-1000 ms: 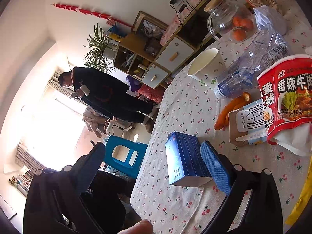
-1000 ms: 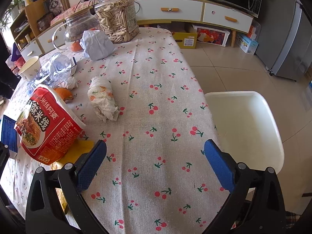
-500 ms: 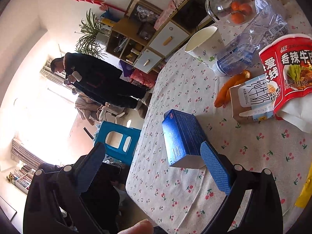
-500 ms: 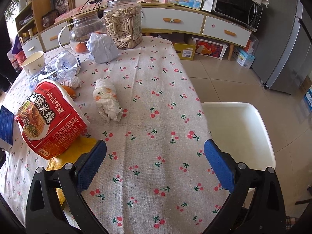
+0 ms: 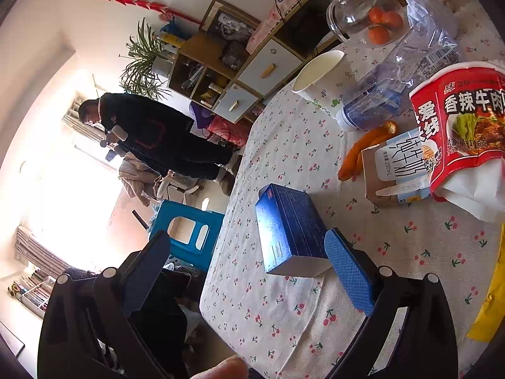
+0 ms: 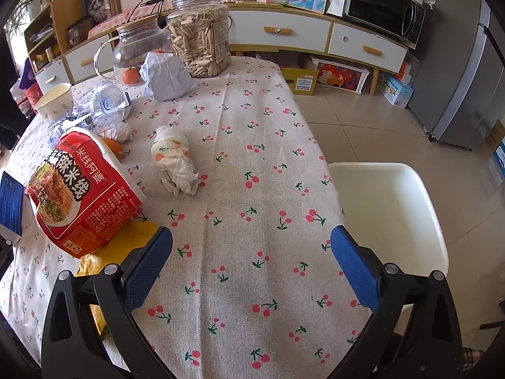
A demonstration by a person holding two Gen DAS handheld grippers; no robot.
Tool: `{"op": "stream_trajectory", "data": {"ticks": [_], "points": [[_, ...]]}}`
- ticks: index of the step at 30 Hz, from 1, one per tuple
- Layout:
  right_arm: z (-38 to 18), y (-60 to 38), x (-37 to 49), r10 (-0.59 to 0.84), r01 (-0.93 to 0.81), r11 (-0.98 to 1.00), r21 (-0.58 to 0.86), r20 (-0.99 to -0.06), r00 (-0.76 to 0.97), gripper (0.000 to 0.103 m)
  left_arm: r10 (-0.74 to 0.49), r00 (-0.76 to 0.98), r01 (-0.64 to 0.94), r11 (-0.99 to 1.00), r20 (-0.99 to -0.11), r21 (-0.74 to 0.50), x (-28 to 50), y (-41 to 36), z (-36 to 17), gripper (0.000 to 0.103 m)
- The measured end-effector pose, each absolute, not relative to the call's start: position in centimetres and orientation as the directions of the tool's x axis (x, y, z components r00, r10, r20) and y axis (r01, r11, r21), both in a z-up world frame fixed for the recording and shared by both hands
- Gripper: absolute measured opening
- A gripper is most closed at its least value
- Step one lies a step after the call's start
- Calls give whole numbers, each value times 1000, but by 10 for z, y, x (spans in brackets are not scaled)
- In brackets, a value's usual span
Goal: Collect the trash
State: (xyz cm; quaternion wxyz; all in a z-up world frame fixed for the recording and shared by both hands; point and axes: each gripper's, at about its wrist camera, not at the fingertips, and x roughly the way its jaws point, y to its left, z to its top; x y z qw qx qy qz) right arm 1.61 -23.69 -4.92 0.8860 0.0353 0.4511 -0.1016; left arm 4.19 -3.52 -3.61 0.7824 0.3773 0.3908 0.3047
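Cherry-print tablecloth (image 6: 240, 164) strewn with blue box (image 5: 288, 232), crumpled tissue (image 6: 175, 164); both tools, left (image 5: 249, 263) and right (image 6: 252, 267), spread wide.

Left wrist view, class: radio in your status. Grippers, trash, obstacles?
Left gripper open, blue box lying at its right finger. Right gripper open, empty, over bare tablecloth. Crumpled tissue ahead, uncollected. Nothing blocking either.
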Motion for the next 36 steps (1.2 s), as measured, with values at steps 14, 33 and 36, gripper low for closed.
{"op": "stream_trajectory", "data": {"ticks": [14, 33, 36], "points": [[-51, -238, 16, -145, 217, 976, -23, -813, 564, 96, 769, 508, -173, 532, -388, 829, 41, -36, -36, 95], [-51, -239, 15, -120, 207, 978, -1, -818, 562, 96, 764, 510, -158, 534, -395, 830, 42, -39, -38, 95], [-52, -237, 16, -124, 205, 979, -7, -819, 561, 96, 764, 510, -162, 538, -397, 827, 42, -37, -36, 95]]}}
